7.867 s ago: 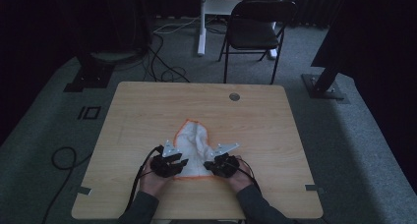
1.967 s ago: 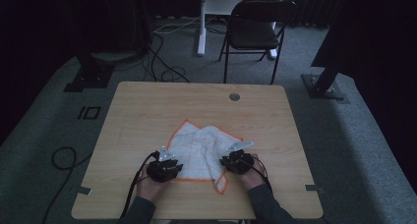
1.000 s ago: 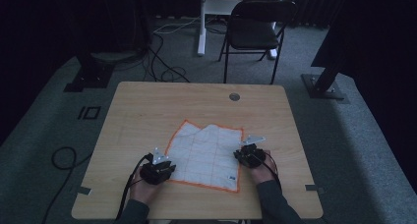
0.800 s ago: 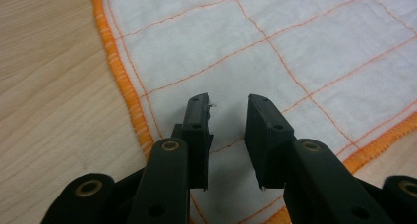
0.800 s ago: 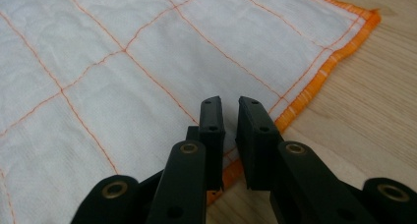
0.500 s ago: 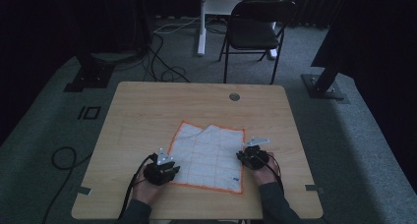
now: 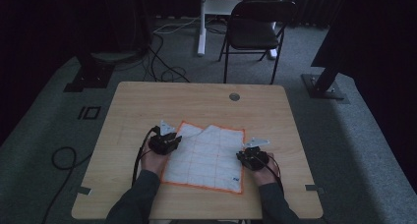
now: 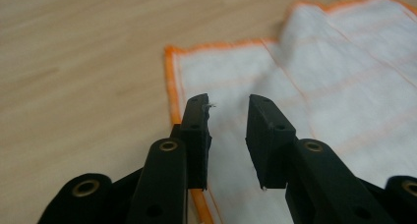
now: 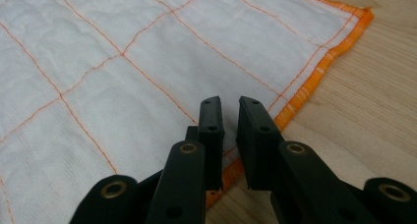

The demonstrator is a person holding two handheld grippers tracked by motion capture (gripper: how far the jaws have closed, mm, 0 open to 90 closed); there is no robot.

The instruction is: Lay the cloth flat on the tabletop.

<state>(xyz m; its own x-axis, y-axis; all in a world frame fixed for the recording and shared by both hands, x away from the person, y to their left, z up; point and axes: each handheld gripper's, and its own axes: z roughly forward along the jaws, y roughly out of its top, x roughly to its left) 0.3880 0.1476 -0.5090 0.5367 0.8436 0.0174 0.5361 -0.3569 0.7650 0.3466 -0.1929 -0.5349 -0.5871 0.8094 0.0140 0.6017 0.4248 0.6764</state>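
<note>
Lying spread out flat on the wooden table (image 7: 147,101), the white cloth (image 7: 204,157) with orange hem and thin orange grid lines sits toward the person's side of the tabletop, its far left corner slightly rumpled and raised. Relative to this cloth, the left gripper (image 7: 166,141) is at the left edge, near the far left corner, held in the person's left hand (image 7: 150,161). In the left gripper view its jaws stand a moderate way apart over the hem, with only air between the pads; a wisp of lint clings to one fingertip (image 8: 199,117). They have just been closing a little, with nothing gripped. The right gripper (image 7: 252,157) is at the cloth's right edge, about midway along it, in the right hand (image 7: 263,171). In the right gripper view its jaws are drawn narrow, a slim gap showing between the pads (image 9: 212,123), poised just above the orange hem; nothing is pinched between them. A small round grommet (image 7: 234,97) lies beyond the cloth's far edge, and a folding chair (image 7: 255,32) stands past the table.
</note>
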